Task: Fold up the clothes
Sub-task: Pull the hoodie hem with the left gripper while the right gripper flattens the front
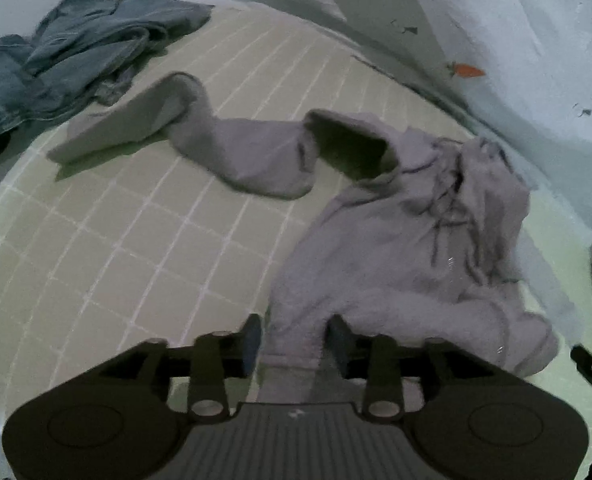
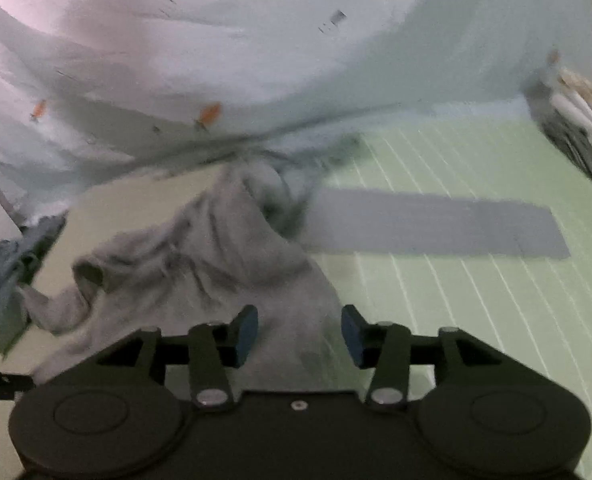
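A grey hoodie (image 1: 408, 248) lies crumpled on the pale green gridded mat (image 1: 135, 240), hood toward the wall and one sleeve (image 1: 199, 136) stretched to the left. My left gripper (image 1: 293, 340) is open, its jaws on either side of the hoodie's near hem. In the right wrist view the hoodie (image 2: 199, 248) lies bunched at the left. My right gripper (image 2: 300, 336) is open over its near edge, with cloth between and under the fingers.
Blue denim clothes (image 1: 63, 52) are heaped at the far left of the mat. A white sheet with small prints (image 2: 255, 60) hangs behind. A grey tape strip (image 2: 436, 224) lies on the mat, and a stack of folded clothes (image 2: 576, 128) sits far right.
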Demonstrator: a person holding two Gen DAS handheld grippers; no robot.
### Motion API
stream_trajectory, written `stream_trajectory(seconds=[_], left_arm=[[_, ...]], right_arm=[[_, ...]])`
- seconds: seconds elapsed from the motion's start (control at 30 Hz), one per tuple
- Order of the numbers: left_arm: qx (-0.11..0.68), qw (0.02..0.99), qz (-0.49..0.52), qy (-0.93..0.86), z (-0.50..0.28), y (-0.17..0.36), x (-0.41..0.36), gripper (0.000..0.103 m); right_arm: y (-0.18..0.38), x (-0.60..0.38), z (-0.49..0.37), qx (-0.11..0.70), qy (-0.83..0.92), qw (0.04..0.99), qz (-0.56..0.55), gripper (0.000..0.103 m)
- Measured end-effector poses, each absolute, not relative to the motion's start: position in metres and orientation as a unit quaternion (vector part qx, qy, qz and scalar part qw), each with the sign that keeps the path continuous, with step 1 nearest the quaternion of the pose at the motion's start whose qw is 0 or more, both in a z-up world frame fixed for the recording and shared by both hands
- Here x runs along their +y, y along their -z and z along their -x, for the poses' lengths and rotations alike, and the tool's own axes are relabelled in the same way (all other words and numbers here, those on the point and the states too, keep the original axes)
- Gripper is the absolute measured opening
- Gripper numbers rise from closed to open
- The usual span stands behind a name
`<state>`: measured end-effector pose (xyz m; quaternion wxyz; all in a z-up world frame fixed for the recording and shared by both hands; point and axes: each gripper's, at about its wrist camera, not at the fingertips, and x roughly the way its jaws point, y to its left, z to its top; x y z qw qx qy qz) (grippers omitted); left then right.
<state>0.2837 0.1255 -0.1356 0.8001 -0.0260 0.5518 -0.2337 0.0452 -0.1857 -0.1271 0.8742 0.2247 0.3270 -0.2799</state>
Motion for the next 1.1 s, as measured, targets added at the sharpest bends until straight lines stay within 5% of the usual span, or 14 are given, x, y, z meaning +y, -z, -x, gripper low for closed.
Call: stream_trajectory(seconds=[0.2,0.37,0.47,0.6,0.7,0.73,0.83,0.97,1.1], left_arm=[[0.568,0.789,0.019,0.234,-0.28,0.146,0.123,0.055],[0.578,0.782,0.013,0.233,-0.277,0.152,0.12,0.055],[0.575,0.784,0.009,0.234,-0.277,0.151,0.117,0.059],[0.57,0.785,-0.002,0.242,-0.274,0.149,0.113,0.062],[0.569,0.783,0.002,0.249,-0.273,0.15,0.115,0.062],[0.57,0.782,0.006,0.252,-0.273,0.15,0.116,0.062],[0.575,0.776,0.024,0.258,-0.271,0.155,0.119,0.059],[0.583,0.761,0.05,0.28,-0.264,0.164,0.12,0.021],[0.569,0.754,0.06,0.323,-0.246,0.145,0.12,0.011]], right_arm=[[0.181,-0.199,-0.027,0.38,0.252,0.841,-0.292,0.053],[0.201,-0.195,-0.041,0.38,0.229,0.855,-0.27,0.076],[0.203,-0.191,-0.052,0.388,0.218,0.866,-0.229,0.078],[0.202,-0.179,-0.06,0.4,0.192,0.878,-0.179,0.055],[0.198,-0.171,-0.059,0.415,0.187,0.877,-0.156,0.013],[0.197,-0.17,-0.056,0.416,0.19,0.875,-0.16,0.008],[0.196,-0.168,-0.039,0.415,0.207,0.868,-0.178,0.006],[0.191,-0.157,-0.007,0.428,0.243,0.855,-0.164,0.006],[0.178,-0.145,0.028,0.437,0.28,0.838,-0.17,0.005]])
